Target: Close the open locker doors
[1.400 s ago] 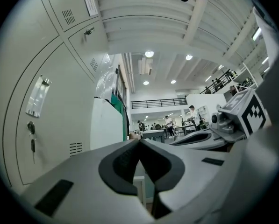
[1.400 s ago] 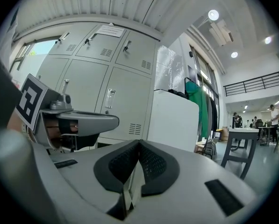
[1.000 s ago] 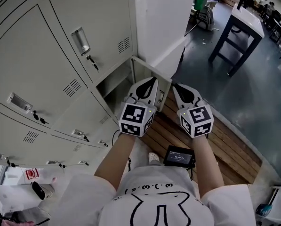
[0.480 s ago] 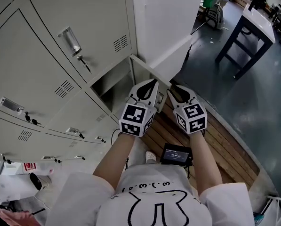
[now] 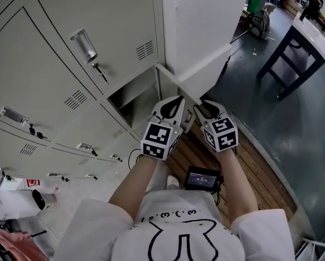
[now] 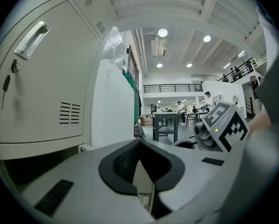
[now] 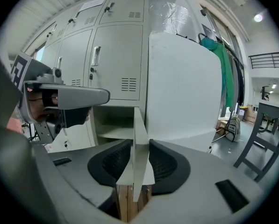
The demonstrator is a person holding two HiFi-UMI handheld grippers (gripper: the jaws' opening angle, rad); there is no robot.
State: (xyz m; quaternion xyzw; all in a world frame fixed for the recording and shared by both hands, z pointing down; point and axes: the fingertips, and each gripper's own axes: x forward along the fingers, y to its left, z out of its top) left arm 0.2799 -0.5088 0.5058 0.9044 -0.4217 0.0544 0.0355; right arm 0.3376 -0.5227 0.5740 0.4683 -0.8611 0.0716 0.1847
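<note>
One locker door [image 5: 177, 85] at the bottom right of the locker bank stands open, and its dark compartment [image 5: 130, 98] shows behind it. In the right gripper view the thin edge of that door [image 7: 139, 125] runs up between the jaws of my right gripper [image 7: 140, 144]. Those jaws are opening and straddle the edge without clamping it. In the head view the right gripper [image 5: 206, 107] sits at the door's lower edge. My left gripper [image 5: 176, 100] is beside it, in front of the compartment, with its tips together and nothing held [image 6: 139, 143].
Closed locker doors with handles and hanging keys [image 5: 84, 43] fill the left. A tall white panel [image 5: 206, 20] stands right of the lockers. Wooden slats [image 5: 255, 170] lie underfoot, a dark table [image 5: 293, 42] stands far right, and a small device [image 5: 201, 178] hangs at the person's waist.
The right gripper has moved left onto the open door's edge and its jaws have parted around it. The left gripper has stayed almost in place.
</note>
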